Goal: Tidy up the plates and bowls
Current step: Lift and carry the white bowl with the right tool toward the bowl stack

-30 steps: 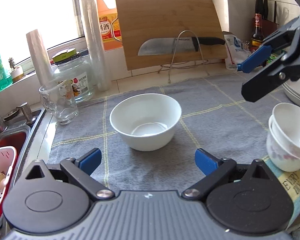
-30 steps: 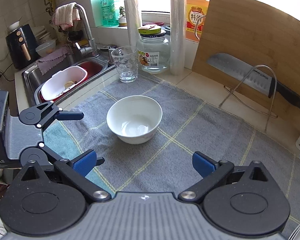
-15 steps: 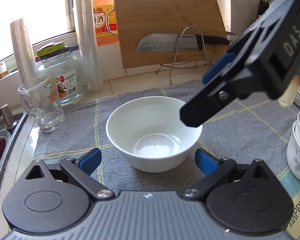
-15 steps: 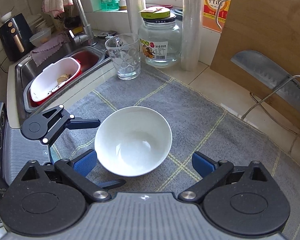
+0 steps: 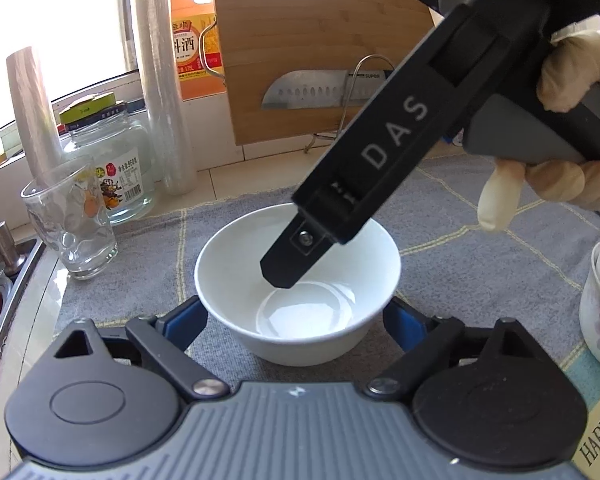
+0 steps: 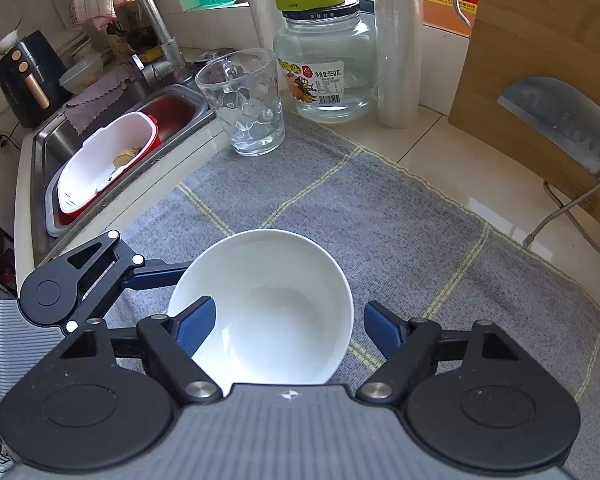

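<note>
Mat (image 5: 460, 260): bowl (image 5: 236, 280) between left fingers (image 5: 184, 322), rim (image 6: 260, 232) between right fingers (image 6: 194, 326), both closing, unclamped; sink (image 6: 48, 144) only right view.

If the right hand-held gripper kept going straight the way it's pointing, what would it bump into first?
Most likely the white bowl. The right hand-held gripper points steeply down at it, one finger already inside the rim; depth is hard to judge.

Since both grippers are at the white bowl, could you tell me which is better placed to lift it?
Probably the right gripper: its jaws have just been closing with the wall of the bowl between them, one finger inside. The left gripper, also closing, merely straddles the whole bowl.
</note>
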Demonstrator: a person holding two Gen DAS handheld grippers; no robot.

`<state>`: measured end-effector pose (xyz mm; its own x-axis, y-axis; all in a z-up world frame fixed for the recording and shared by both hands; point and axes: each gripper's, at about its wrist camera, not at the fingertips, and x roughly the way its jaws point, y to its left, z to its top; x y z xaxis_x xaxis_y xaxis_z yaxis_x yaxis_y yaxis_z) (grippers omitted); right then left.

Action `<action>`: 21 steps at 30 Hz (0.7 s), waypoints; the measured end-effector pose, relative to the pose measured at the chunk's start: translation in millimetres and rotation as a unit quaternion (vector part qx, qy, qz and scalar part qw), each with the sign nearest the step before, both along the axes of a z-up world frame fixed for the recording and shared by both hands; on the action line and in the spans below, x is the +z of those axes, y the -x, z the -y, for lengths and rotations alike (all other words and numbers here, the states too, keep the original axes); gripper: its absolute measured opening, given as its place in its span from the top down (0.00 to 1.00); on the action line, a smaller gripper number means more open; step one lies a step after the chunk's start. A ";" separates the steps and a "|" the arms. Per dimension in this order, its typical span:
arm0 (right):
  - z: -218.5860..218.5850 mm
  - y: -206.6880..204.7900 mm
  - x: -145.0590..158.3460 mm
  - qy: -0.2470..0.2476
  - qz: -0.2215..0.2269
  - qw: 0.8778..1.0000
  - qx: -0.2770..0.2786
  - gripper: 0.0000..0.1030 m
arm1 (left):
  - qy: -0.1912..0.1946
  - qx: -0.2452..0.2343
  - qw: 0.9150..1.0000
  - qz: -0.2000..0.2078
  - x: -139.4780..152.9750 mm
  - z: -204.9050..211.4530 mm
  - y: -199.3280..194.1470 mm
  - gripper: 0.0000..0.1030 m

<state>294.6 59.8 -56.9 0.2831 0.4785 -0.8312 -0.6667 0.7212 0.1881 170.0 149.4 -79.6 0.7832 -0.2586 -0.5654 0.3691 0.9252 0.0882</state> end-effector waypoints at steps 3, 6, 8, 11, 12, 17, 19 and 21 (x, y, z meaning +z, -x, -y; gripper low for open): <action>-3.2 -3.2 -1.2 -0.005 -0.004 1.000 0.004 0.21 | 0.002 -0.002 1.000 0.000 0.9 -0.5 -0.2 0.10; -6.3 -4.5 -1.9 -0.004 -0.003 1.000 0.007 0.24 | 0.004 -0.003 1.000 0.000 0.6 -1.0 -0.6 0.10; -6.6 -5.2 -2.6 -0.004 -0.004 1.000 0.008 0.24 | 0.004 -0.004 1.000 0.000 0.6 -1.1 -0.8 0.10; -5.0 -6.9 -3.4 -0.007 -0.011 1.000 0.008 0.25 | 0.004 -0.004 1.000 0.000 0.5 -1.0 -1.1 0.10; -4.3 -7.4 -3.8 -0.009 -0.013 1.000 0.007 0.25 | 0.005 -0.004 1.000 -0.001 0.6 -1.1 -1.2 0.10; -4.0 -8.5 -4.2 -0.012 -0.016 1.000 0.008 0.26 | 0.014 -0.003 1.000 -0.008 0.7 -2.3 -2.9 0.10; -3.9 -8.8 -4.0 -0.013 -0.016 1.000 0.008 0.26 | 0.021 -0.002 1.000 -0.013 1.0 -3.4 -4.2 0.10; -3.8 -8.5 -3.8 -0.013 -0.015 1.000 0.010 0.26 | 0.025 -0.002 1.000 -0.017 1.7 -4.4 -5.1 0.10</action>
